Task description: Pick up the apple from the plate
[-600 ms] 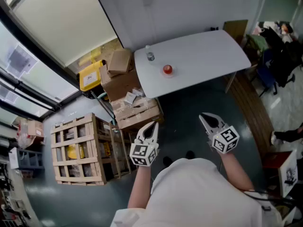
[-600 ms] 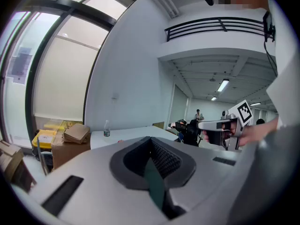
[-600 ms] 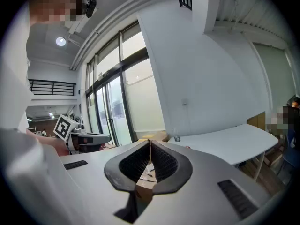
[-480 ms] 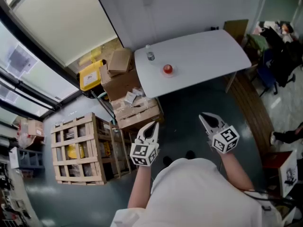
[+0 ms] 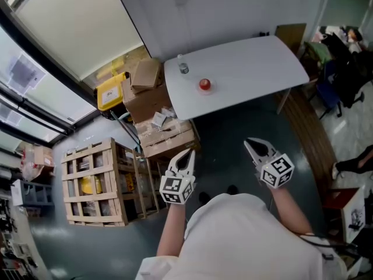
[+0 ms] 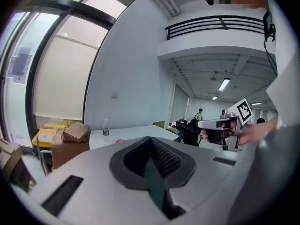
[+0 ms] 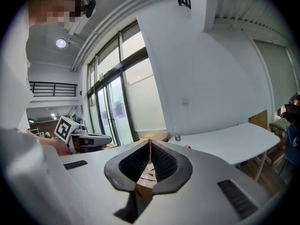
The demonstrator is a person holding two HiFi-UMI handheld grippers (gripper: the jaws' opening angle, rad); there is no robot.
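A small red apple (image 5: pixel 204 84) lies on a white table (image 5: pixel 250 63) far ahead of me; its plate does not show against the white top. It appears as a red speck (image 6: pixel 120 140) in the left gripper view and again as a speck (image 7: pixel 187 147) in the right gripper view. My left gripper (image 5: pixel 187 155) and right gripper (image 5: pixel 252 144) are held level in front of my body, well short of the table. Both have their jaws together with nothing between them. Each gripper shows in the other's view: the right gripper (image 6: pixel 225 125) and the left gripper (image 7: pixel 86 139).
A clear water bottle (image 5: pixel 183 67) stands on the table's left end, just behind the apple. Cardboard boxes (image 5: pixel 148 98), a yellow case (image 5: pixel 111 92) and a wooden crate (image 5: pixel 96 182) crowd the floor to the left. Dark bags and chairs (image 5: pixel 344 63) sit at the right.
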